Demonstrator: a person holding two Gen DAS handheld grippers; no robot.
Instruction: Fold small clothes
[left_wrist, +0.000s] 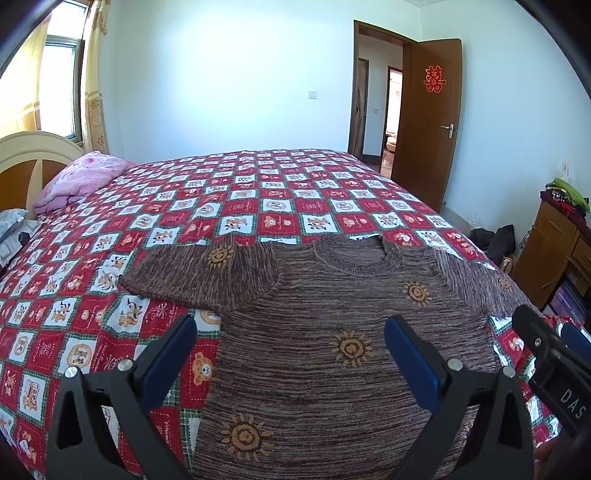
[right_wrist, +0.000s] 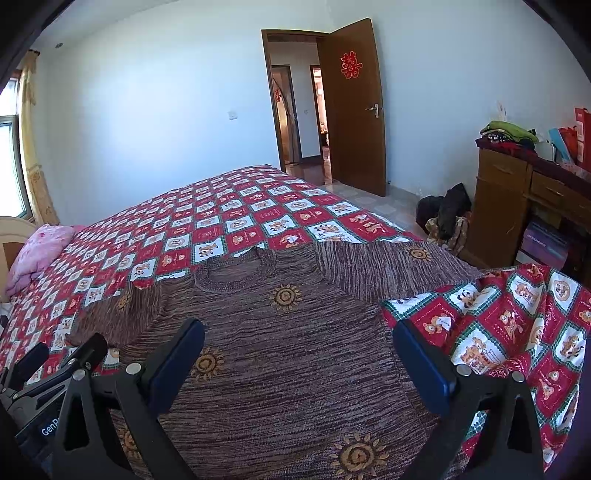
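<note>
A small brown knitted sweater with orange sun motifs lies flat on the bed, neck away from me, sleeves spread to both sides. It also shows in the right wrist view. My left gripper is open and empty, hovering over the sweater's lower left part. My right gripper is open and empty, over the sweater's lower right part. The right gripper shows at the right edge of the left wrist view. The left gripper shows at the left edge of the right wrist view.
The bed has a red, white and green chequered cover. A pink pillow lies by the headboard. A wooden dresser with piled clothes stands right of the bed. Dark bags sit on the floor. A brown door stands open.
</note>
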